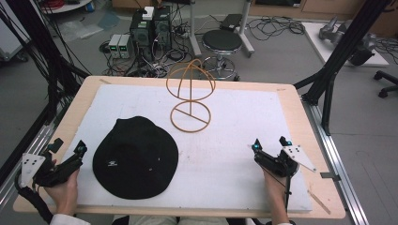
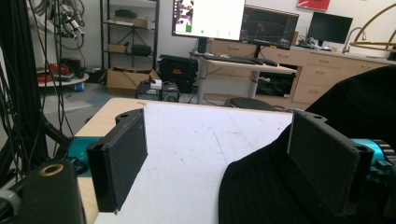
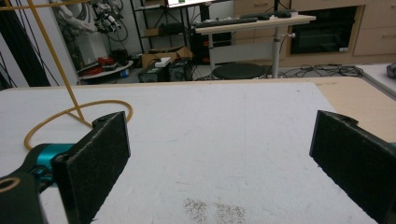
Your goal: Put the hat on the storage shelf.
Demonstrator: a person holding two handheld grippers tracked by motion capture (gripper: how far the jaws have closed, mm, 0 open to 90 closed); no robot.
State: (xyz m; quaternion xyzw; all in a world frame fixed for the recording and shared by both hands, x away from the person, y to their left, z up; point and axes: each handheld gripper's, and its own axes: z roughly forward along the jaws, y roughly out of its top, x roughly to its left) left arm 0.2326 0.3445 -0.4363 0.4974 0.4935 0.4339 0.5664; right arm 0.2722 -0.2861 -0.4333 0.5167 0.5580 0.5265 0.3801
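From above, your black hat [image 1: 135, 158] lies flat on the white mat of the bench [image 1: 291, 101], near your left gripper [image 1: 69, 149], with the wire hat stand [image 1: 190, 95] behind it. Your left gripper view shows its fingers spread wide, empty, with the hat's brim just beside the right-hand finger. Your right gripper [image 1: 271, 143] sits well apart from the hat; its own view shows open fingers over bare mat and the stand's ring base.

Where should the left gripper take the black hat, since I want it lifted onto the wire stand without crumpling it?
Probably at the brim: the black hat lies flat, crown up, its thin brim edge nearest the open left gripper. Come in low from the hat's left side, one jaw under the brim. The wire stand stands behind it.
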